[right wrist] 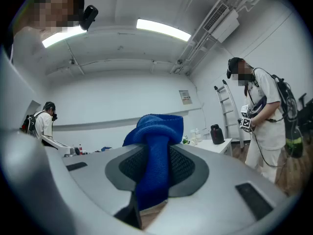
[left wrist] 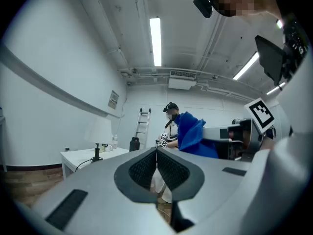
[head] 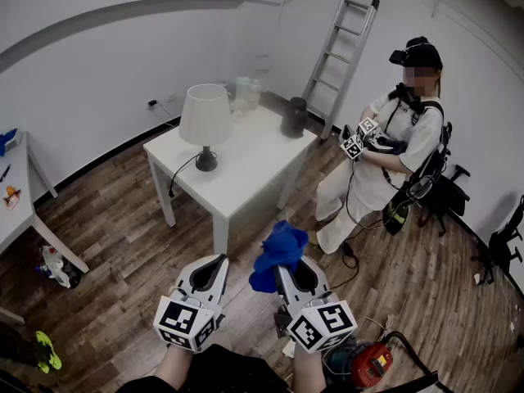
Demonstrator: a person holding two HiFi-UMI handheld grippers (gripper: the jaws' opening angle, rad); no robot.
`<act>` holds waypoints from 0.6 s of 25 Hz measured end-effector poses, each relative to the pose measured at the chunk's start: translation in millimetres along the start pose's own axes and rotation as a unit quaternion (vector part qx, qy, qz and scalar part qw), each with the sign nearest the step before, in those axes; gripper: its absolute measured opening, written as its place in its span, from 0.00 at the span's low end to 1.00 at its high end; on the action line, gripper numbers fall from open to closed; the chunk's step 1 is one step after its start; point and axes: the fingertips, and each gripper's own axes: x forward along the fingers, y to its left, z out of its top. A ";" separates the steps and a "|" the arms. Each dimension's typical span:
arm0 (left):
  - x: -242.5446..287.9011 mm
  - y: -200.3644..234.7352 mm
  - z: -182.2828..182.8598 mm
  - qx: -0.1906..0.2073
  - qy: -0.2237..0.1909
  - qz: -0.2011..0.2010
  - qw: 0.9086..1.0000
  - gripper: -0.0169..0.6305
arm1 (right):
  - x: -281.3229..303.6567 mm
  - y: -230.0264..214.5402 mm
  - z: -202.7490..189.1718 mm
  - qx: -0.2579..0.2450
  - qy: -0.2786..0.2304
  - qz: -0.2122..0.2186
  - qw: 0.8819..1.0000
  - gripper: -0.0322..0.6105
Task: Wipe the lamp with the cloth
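**Item 1, left gripper** [head: 216, 265]: held low in front of the body, lower middle of head view, jaws aimed fwd toward the table [head: 246, 182]. Jaws pressed together, nothing betw. them. Marker cube faces up at the rear, w/ the left hand [head: 174, 367] just behind it.

**Item 2, right gripper** [head: 286, 273]: just beside the left one, roughly level and parallel, aimed the same way. Jaws pinching the blue cloth [head: 279, 252]. A narrow fold runs down betw. the pads and the rest bunches in a lump above and ahead of the tips. Right hand [head: 307, 373] is behind its cube.

**Item 3, lamp** [head: 205, 119]: white shade, dark stem and round base, upright on the white table, left-centre of the top. Black cord trails off the front-left edge. Well apart from both grippers; cloth not touching it.

**Item 4, other on table:** black cylindrical container [head: 294, 117] at the far right corner; clear jars [head: 244, 93] at the far edge behind the lamp.

**Item 5, surroundings:** wood plank floor [head: 123, 268]; ladder [head: 344, 47] leaning on the far wall; seated person [head: 393, 170] in white at right of the table, holding marker-cube grippers.
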 end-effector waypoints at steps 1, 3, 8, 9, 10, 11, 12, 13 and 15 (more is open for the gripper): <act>2.0 1.0 -2.0 0.000 0.000 0.000 1.000 0.04 | 1.1 -2.2 -3.0 0.001 0.003 -0.002 1.000 0.21; 6.7 4.5 -6.3 -0.002 0.002 0.002 1.000 0.04 | 5.2 -6.7 -8.9 0.003 0.009 -0.005 1.000 0.21; 28.8 25.2 -15.3 -0.012 0.005 0.007 1.000 0.04 | 33.3 -22.1 -17.2 0.001 0.023 -0.009 1.000 0.21; 35.8 31.5 -15.9 -0.013 0.005 0.007 1.000 0.04 | 41.8 -25.8 -16.8 -0.001 0.024 -0.009 1.000 0.21; 43.4 38.4 -15.9 -0.014 0.005 0.007 1.000 0.04 | 51.2 -29.6 -16.2 -0.002 0.025 -0.009 1.000 0.21; 51.8 45.8 -15.5 -0.016 0.005 0.007 1.000 0.04 | 61.3 -33.7 -15.4 -0.003 0.026 -0.008 1.000 0.21; 60.8 53.4 -14.4 -0.017 0.004 0.007 1.000 0.04 | 71.9 -38.4 -14.3 -0.004 0.027 -0.007 1.000 0.21; 70.2 61.0 -12.6 -0.018 0.003 0.008 1.000 0.04 | 83.2 -43.6 -12.8 -0.004 0.028 -0.006 1.000 0.21; 89.4 77.7 -8.2 -0.018 -0.002 0.008 1.000 0.04 | 108.9 -54.3 -10.1 -0.005 0.030 -0.005 1.000 0.21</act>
